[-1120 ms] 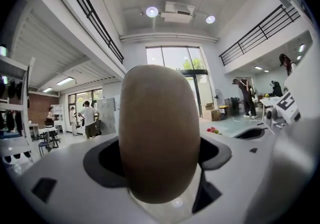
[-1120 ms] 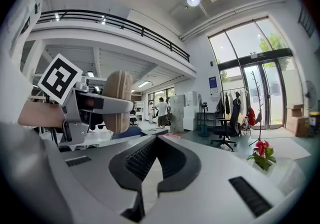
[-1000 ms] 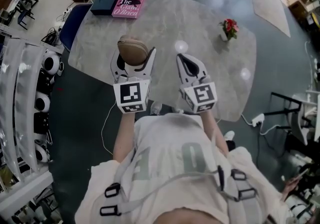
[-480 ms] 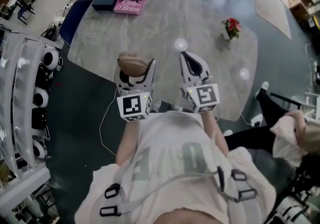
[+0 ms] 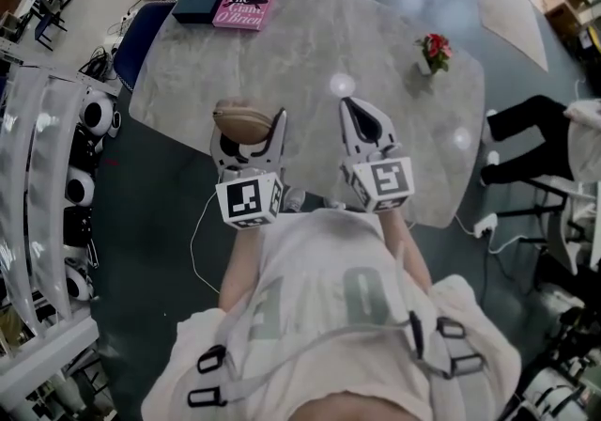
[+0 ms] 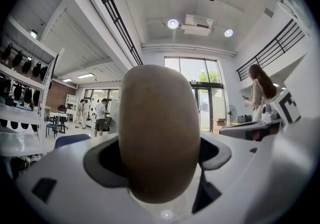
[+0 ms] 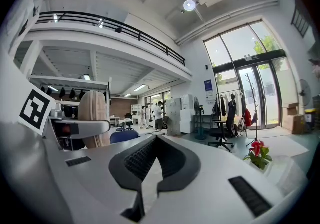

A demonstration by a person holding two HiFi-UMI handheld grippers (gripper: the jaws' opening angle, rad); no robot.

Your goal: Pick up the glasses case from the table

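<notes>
Step in hand: the pick looked done, with the lift under way or just ending.

- Left gripper (image 5: 252,132): jaws clamped on the glasses case (image 6: 159,133), one jaw on each long side. We saw it raised over the near edge of the table (image 5: 310,43), toward the table's left end. Its own view pointed up at ceiling and windows with no tabletop below the case, so we judged the case clear of the table.
- Right gripper (image 5: 355,114): jaws pressed together with nothing between them, idle over the table's near edge, just beside the left gripper.
- Potted red flower (image 5: 432,54): on the table's right part, well apart from both grippers.

Next move, our judgement: hold the squeeze steady and keep the case level. The rounded shell gave the jaws little flat face, so it could slip or rotate.

Case appearance: tan-brown, matte, smooth oval capsule, closed. A seam ran along its length in the head view. No dents or marks were visible.
</notes>
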